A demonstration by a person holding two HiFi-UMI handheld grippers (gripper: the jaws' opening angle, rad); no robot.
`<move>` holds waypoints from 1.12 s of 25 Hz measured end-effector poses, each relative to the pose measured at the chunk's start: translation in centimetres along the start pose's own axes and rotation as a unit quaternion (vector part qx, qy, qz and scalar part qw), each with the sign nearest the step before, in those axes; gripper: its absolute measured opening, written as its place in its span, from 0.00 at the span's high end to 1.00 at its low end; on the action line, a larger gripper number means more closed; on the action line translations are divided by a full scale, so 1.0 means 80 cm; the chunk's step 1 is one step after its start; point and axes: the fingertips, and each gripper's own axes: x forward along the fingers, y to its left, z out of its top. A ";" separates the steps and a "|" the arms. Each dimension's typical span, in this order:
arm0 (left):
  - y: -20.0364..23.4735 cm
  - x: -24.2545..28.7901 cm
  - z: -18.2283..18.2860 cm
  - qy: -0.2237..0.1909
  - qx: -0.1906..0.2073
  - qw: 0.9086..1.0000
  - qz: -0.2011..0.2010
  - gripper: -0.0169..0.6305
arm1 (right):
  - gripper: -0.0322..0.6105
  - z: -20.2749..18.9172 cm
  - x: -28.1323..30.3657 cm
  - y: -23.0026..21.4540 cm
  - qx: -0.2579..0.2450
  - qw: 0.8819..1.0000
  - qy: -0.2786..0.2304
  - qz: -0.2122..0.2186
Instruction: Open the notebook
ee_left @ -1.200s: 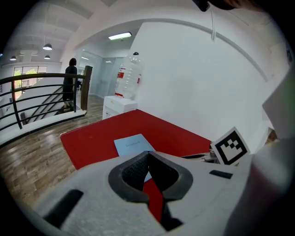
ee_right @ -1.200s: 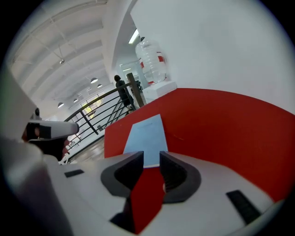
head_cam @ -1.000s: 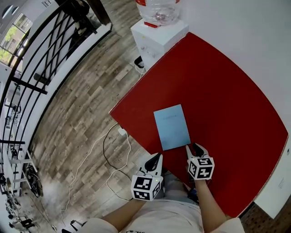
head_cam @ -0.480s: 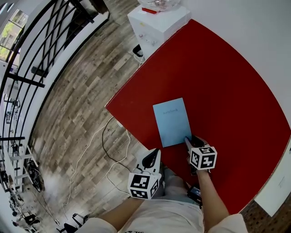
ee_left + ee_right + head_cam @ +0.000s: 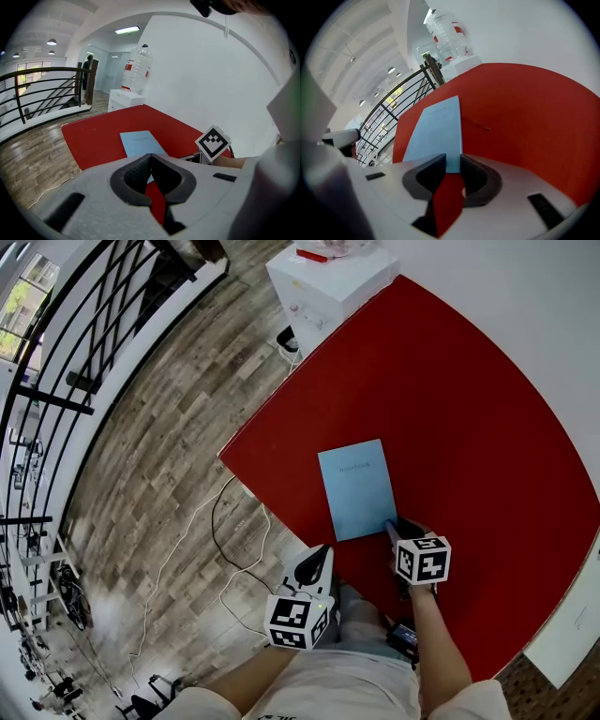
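Observation:
A closed light-blue notebook [image 5: 356, 488] lies flat on the red table [image 5: 469, 427], near its front edge. My right gripper [image 5: 395, 526] points down at the notebook's near right corner. Its jaws are closing, still a little apart, and that corner of the notebook [image 5: 440, 126] shows in the gap of the right gripper [image 5: 453, 157]. My left gripper [image 5: 322, 557] hovers at the table's front edge, short of the notebook [image 5: 140, 143]. The left gripper [image 5: 151, 155] has its tips together with nothing between them.
A white water dispenser [image 5: 323, 282] stands at the table's far left corner. A white cable [image 5: 234, 549] loops over the wooden floor to the left of the table. A black railing [image 5: 84, 362] runs further left. A white wall [image 5: 525, 306] borders the table's far side.
My right gripper has come down and forward from just short of the notebook to its near right corner. The left gripper has stayed in place.

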 end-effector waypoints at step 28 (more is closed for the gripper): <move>0.015 -0.012 -0.004 -0.007 -0.010 1.000 0.021 0.96 | 0.93 0.050 -0.079 0.073 -0.069 0.990 -0.117 -0.037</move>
